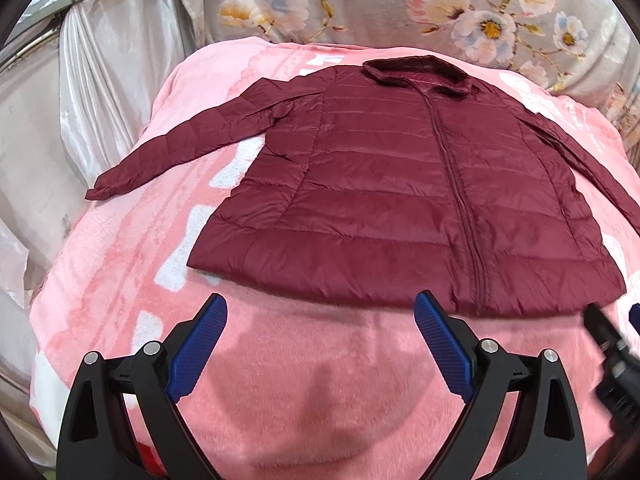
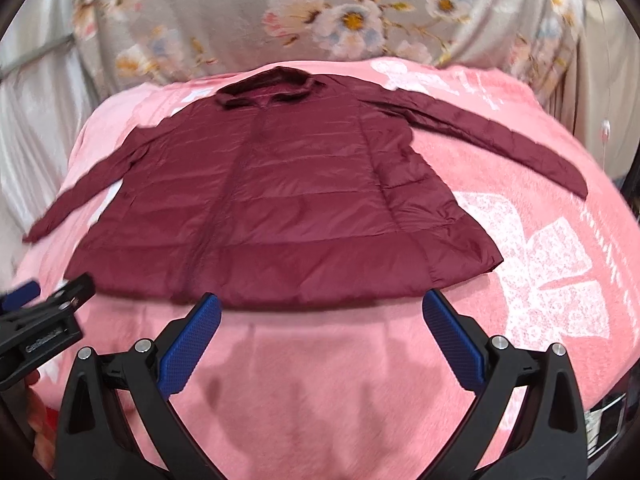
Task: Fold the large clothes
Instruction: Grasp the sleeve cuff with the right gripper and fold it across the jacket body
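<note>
Both spread-open, empty: left hand-held gripper (image 1: 320, 316) and right hand-held gripper (image 2: 320, 312) hover just before jacket (image 1: 400, 184) hem.

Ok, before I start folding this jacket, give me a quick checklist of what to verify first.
1. Jacket lies flat on the pink blanket: ok.
2. Zipper closed: ok.
3. Both sleeves spread out, left sleeve and right sleeve: ok.
4. Left claw open and empty: ok.
5. Right claw open and empty: ok.
6. Anything under the jacket: cannot tell.
</note>
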Tool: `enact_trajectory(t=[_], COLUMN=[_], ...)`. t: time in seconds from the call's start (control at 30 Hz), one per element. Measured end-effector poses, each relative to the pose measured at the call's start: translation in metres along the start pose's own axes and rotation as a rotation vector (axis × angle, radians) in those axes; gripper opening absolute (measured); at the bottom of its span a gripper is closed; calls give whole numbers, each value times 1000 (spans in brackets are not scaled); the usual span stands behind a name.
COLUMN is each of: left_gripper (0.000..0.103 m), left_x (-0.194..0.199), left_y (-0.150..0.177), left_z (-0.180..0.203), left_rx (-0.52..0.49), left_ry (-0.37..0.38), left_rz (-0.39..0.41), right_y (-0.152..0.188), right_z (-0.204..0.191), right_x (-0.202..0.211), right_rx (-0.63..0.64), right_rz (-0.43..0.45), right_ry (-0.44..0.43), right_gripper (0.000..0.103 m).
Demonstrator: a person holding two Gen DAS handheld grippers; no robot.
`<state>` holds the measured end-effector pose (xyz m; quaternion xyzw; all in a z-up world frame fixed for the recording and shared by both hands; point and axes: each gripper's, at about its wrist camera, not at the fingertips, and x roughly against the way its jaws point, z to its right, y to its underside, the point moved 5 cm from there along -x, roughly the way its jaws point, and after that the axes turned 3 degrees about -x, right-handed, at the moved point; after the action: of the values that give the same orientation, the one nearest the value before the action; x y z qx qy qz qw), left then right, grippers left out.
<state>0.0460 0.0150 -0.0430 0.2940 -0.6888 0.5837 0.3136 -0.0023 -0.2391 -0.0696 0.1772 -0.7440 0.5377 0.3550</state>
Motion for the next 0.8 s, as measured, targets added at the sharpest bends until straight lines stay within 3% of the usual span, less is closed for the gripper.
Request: enact_trajectory(t=[0.23, 0.37, 0.47, 0.8], left_gripper=[92, 92, 92, 92], left_x=[-19, -36, -50, -89], left_y=[-24, -38, -48, -85], left_z=[-4, -7, -9, -22], left_rx=[4, 13, 24, 57], left_ry=[0, -15, -30, -82], left_rz=[27, 15, 7, 44], right_y=[-56, -86, -103, -130], right_z=[112, 191, 239, 360], right_x=[-29, -48, -65, -120], right_rx=[-280, -426, -509, -764], right_rz=[27, 93, 121, 190], right_ry=[11, 135, 180, 247], right_gripper=[98, 98, 98, 98])
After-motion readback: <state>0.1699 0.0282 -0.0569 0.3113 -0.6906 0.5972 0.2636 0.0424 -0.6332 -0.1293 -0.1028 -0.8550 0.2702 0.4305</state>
